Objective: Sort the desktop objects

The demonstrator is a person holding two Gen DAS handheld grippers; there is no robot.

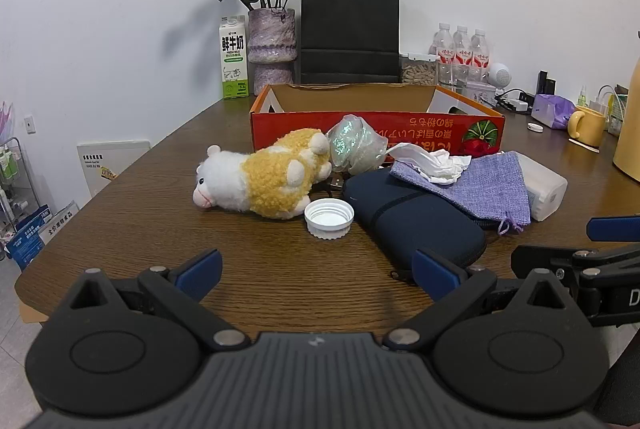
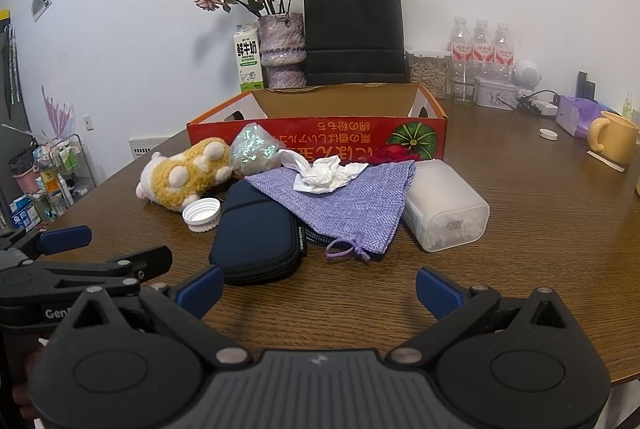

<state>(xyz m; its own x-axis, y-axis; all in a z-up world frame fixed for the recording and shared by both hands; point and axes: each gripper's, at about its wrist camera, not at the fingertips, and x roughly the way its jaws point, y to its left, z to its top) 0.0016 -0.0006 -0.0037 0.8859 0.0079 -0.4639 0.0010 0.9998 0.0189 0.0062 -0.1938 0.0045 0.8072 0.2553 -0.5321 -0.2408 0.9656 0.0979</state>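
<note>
Both grippers (image 1: 318,275) (image 2: 319,289) gape empty over bare table (image 1: 140,213) before the clutter.

Both wrist cams sit low over the near table (image 1: 120,213) edge, tilted down, facing the back wall. Left cam centres the plush toy (image 1: 264,175); right cam sits further right, toy (image 2: 186,171) at left-centre. Shared: red box (image 1: 376,125), desk clutter, black bag (image 2: 354,29). Each cam catches the other gripper at frame edge.
</note>
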